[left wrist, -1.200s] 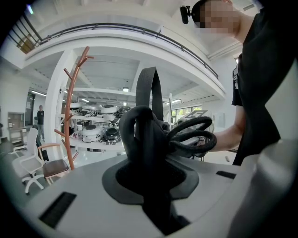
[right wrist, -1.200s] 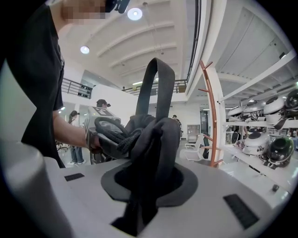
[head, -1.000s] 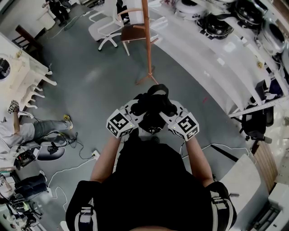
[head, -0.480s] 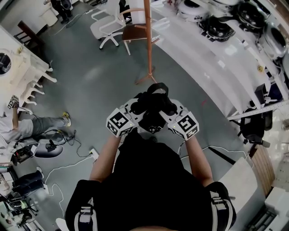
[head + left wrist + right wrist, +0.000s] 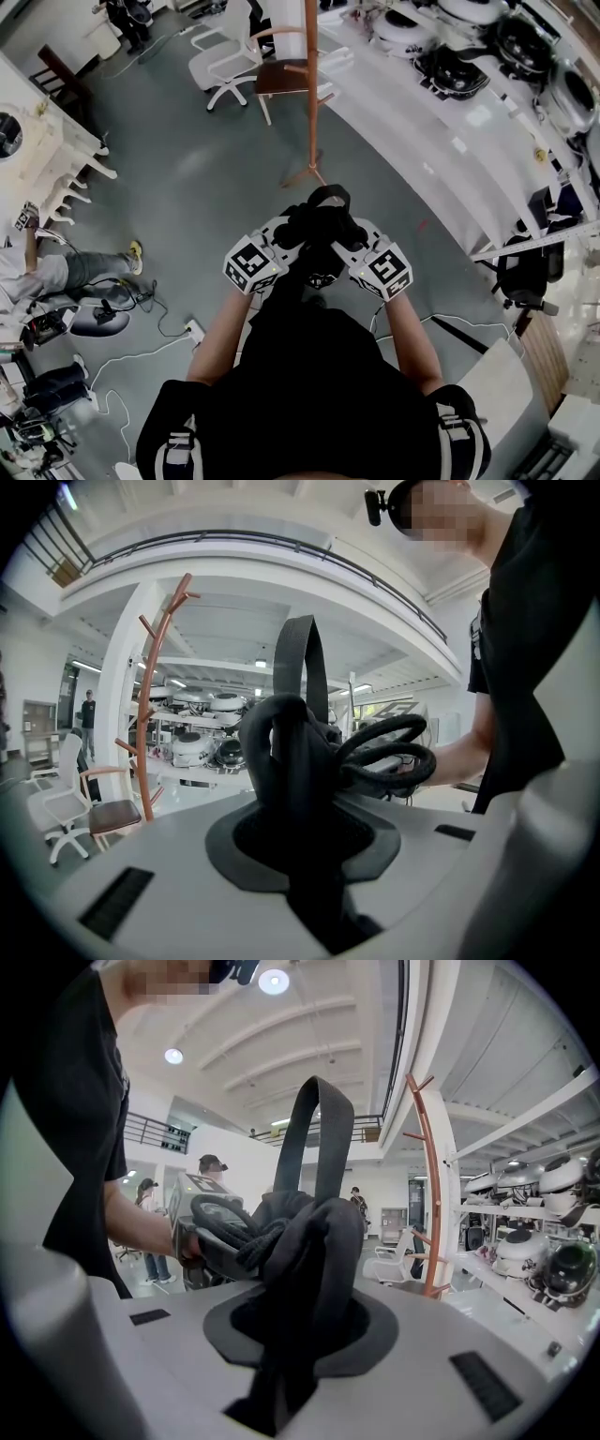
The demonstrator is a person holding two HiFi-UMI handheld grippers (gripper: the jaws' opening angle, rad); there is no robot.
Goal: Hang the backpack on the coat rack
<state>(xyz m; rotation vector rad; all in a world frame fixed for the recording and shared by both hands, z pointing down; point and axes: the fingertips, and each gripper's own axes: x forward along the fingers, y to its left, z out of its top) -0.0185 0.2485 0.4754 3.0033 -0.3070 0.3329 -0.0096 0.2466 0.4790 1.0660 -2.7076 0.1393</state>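
Black backpack (image 5: pixel 319 225) bunched, gripped by left tongs (image 5: pixel 298 836) and right tongs (image 5: pixel 300 1335), jaws buried in fabric, coat rack (image 5: pixel 311 94) ahead.

backpack (image 5: pixel 319 228) slightly lower in view

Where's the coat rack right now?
In the head view the coat rack stands at the top middle, ahead of the black backpack, right beside a chair with a brown seat.
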